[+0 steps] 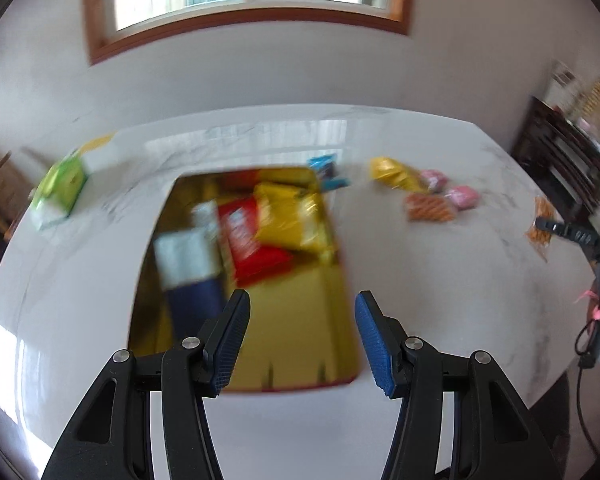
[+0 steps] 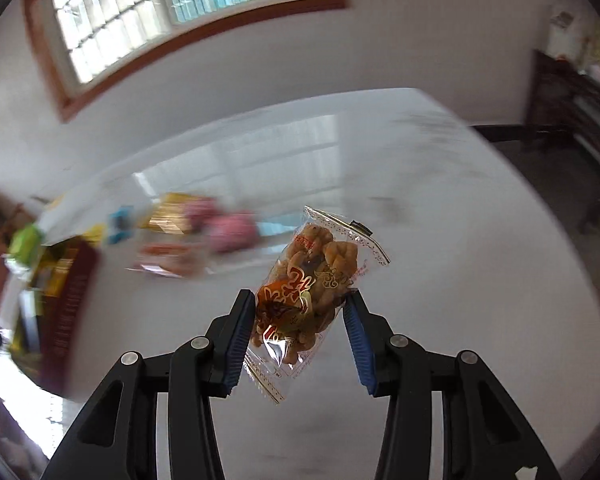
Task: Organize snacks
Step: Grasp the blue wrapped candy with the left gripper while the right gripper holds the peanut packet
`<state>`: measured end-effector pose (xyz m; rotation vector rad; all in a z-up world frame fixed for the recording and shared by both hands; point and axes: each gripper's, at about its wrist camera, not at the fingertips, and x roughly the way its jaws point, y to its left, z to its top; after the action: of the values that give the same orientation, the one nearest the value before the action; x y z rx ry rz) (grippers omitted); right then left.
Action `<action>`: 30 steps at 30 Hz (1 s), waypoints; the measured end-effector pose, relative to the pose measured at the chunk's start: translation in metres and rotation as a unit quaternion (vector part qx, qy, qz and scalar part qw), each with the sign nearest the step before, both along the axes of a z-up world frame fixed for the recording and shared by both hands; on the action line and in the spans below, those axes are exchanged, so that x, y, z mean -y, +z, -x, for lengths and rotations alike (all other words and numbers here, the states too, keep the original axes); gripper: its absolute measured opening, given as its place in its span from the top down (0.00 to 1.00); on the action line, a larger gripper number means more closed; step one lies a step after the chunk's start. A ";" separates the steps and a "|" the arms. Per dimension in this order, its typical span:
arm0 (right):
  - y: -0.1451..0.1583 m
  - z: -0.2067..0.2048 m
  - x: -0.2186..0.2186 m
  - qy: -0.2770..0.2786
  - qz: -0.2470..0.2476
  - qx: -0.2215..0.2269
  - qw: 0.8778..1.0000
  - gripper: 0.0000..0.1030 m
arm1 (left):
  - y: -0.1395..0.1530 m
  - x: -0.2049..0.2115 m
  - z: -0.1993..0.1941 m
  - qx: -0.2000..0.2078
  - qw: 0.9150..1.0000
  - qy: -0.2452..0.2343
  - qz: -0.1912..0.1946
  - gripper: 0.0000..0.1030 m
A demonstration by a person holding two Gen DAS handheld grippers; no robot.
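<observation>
The step in hand appears to be the carrying of one snack toward the container: the right gripper (image 2: pixel 300 322) is pinching a clear packet of fried twists (image 2: pixel 314 292) between its blue pads, the jaws drawn in against the packet's sides, and the packet is standing clear of the white marble table (image 2: pixel 440 240) with nothing under it. The gold tin (image 1: pixel 300 320), red on its outer wall, is lying to the left of that gripper, well apart from it, and is already holding a yellow bag (image 1: pixel 290 220), a red packet (image 1: pixel 252 240) and a white-and-blue packet (image 1: pixel 188 264). The left gripper (image 1: pixel 300 334) is hovering over the near part of the tin with its jaws spread wide and nothing between them. By judgement, the next move is calling for a leftward carry over the tin's rim and a release into the bare gold floor at its near end. The held packet is showing transparent film with a lace-printed edge, red and gold lettering, and knotted golden-brown pieces inside; it is sitting tilted in the grip. Pink packets (image 1: pixel 456 192), an orange packet (image 1: pixel 430 208), another yellow bag (image 1: pixel 392 172) and a blue packet (image 1: pixel 326 172) are waiting on the table beyond the tin. Both views are blurred.
</observation>
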<state>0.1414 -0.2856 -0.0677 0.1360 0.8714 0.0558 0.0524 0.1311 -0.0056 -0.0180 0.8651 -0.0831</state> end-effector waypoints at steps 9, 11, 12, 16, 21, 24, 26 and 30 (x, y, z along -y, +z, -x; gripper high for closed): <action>-0.032 0.006 0.052 -0.031 -0.016 0.003 0.999 0.59 | 0.038 0.019 -0.145 -0.049 0.993 -0.012 0.104 0.25; -0.034 0.004 0.063 -0.028 -0.030 0.005 0.999 0.59 | 0.029 0.028 -0.185 -0.076 0.990 -0.010 0.114 0.25; -0.036 0.005 0.063 -0.028 -0.034 0.007 0.999 0.59 | 0.023 0.033 -0.199 -0.087 0.989 -0.013 0.115 0.25; -0.044 0.002 0.064 -0.022 -0.050 0.009 0.998 0.59 | -0.013 0.049 -0.254 -0.144 0.988 0.009 0.062 0.25; -0.050 0.002 0.068 -0.016 -0.066 0.013 0.998 0.59 | -0.047 0.051 -0.279 -0.189 0.981 0.042 0.029 0.26; -0.051 0.001 0.069 -0.014 -0.070 0.014 0.997 0.59 | -0.062 0.048 -0.285 -0.197 0.979 0.055 0.023 0.26; -0.051 0.001 0.068 -0.011 -0.071 0.015 0.997 0.59 | -0.072 0.047 -0.291 -0.204 0.977 0.065 0.010 0.25; -0.052 0.000 0.071 -0.011 -0.079 0.014 0.997 0.59 | -0.086 0.050 -0.297 -0.215 0.974 0.072 0.015 0.26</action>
<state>0.1418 -0.3562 -0.1197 0.2927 0.8372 0.1062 0.3492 0.0810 -0.0915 -0.1314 1.2927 0.0462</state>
